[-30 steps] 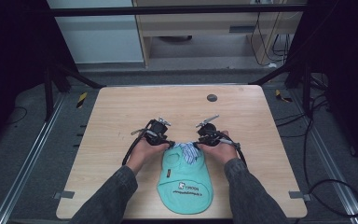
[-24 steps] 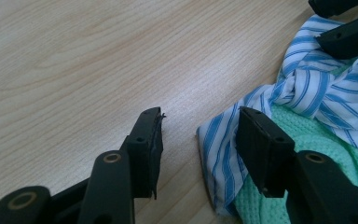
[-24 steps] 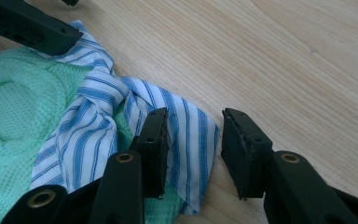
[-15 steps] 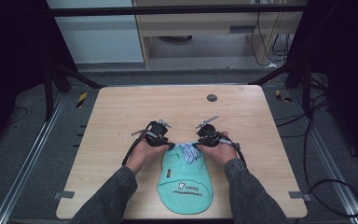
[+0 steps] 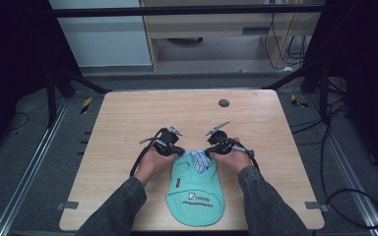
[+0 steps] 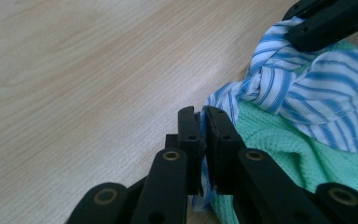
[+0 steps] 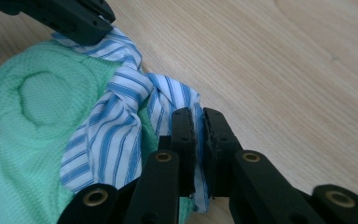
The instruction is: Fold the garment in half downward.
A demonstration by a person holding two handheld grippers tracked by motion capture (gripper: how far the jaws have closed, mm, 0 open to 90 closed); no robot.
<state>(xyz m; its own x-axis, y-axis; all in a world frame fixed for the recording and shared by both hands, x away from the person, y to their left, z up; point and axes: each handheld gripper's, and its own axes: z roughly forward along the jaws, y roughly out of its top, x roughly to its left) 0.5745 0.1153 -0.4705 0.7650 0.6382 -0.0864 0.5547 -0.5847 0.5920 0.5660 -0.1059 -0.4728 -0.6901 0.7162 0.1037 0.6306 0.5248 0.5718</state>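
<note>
Light wooden table (image 5: pixel 128 128): far half bare, with only a small dark round disc (image 5: pixel 223 103) at 12 o'clock near the far edge, so there's open room outward and to both sides.

Mint-green waffle-knit pet garment (image 5: pixel 197 194) lies flat at 6 o'clock against the near edge, hem almost on the lip, so no room to pull toward the person.

Blue-and-white striped fabric tie (image 5: pixel 197 160) sits knotted at the garment's far end, between the two tools.

What changed: both jaw pairs have just been closing. Left gripper (image 6: pixel 203 122) is now clamped on the tie's end at 9 o'clock of the knot (image 6: pixel 261 86); right gripper (image 7: pixel 198 123) is clamped on the other end, at 3 o'clock.

My read: both ends secured and ready to pull apart sideways, either cinching or undoing the knot.
</note>
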